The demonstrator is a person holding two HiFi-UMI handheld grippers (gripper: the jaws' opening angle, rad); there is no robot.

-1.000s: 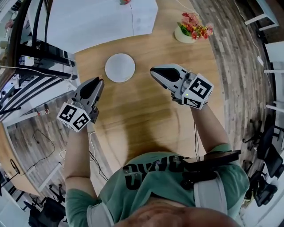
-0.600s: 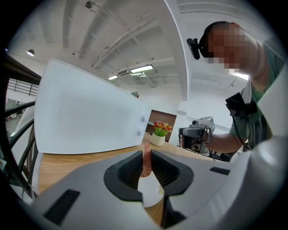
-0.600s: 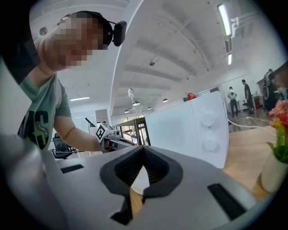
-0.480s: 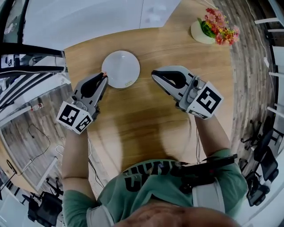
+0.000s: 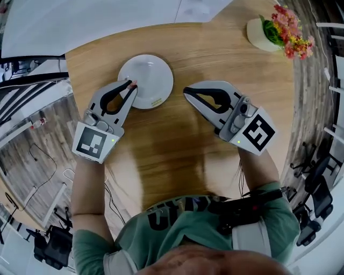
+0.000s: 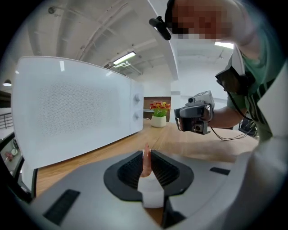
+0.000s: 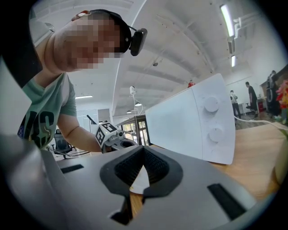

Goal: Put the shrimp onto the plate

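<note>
A small pink shrimp [image 6: 146, 164] stands upright between the ribbed pads of my left gripper [image 6: 146, 155], which is shut on it. In the head view that left gripper [image 5: 131, 85] hangs over the left rim of the round white plate [image 5: 151, 69], the shrimp [image 5: 133, 82] showing as a pink speck at its tips. The plate [image 6: 150, 194] shows white just below the jaws. My right gripper [image 5: 186, 91] is to the right of the plate, jaws shut with nothing in them; its tips [image 7: 143, 150] meet over the plate's edge [image 7: 140, 182].
A white microwave [image 5: 107, 16] stands at the back of the round wooden table [image 5: 177, 145], close behind the plate. A pot of flowers [image 5: 277, 32] sits at the far right. The table's left edge [image 5: 72, 80] runs near the left gripper.
Both grippers have come down toward the table. The left one has carried the shrimp from beside the plate to over its left rim. The right gripper stays shut.
</note>
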